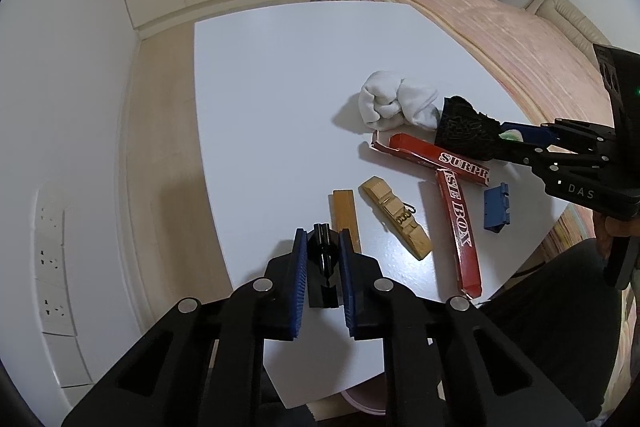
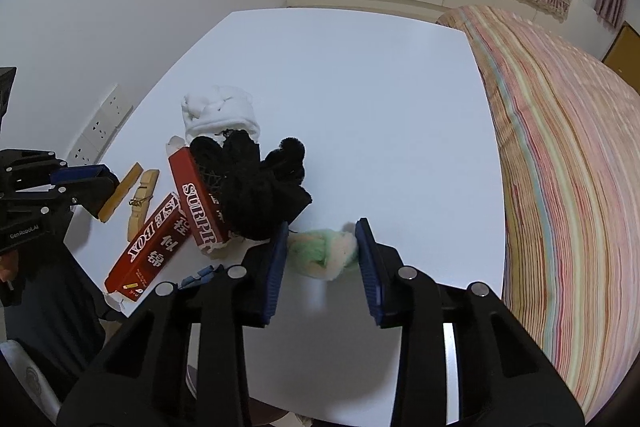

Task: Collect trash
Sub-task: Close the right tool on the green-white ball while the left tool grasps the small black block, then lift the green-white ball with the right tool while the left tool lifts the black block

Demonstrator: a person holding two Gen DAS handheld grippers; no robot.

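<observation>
My left gripper [image 1: 323, 239] is shut on a small black plastic piece [image 1: 322, 259] above the white table's [image 1: 272, 99] near edge. My right gripper [image 2: 322, 231] is open, its blue pads on either side of a green and pink fluffy wad [image 2: 325, 251] lying on the table. Just left of it lie a black knit glove [image 2: 256, 187], a white rolled cloth [image 2: 218, 115] and two red "SURPRISE BOX" cartons [image 2: 200, 211]. In the left wrist view the cartons [image 1: 456, 219] lie crossed, with wooden clothespin halves [image 1: 394, 217] and a blue clip [image 1: 496, 207] beside them.
A bed with a striped pink cover [image 2: 560, 155] borders the table's right side. A white wall with sockets [image 2: 100, 125] runs along the left. A pink bin rim [image 1: 360, 401] shows under the table's near edge.
</observation>
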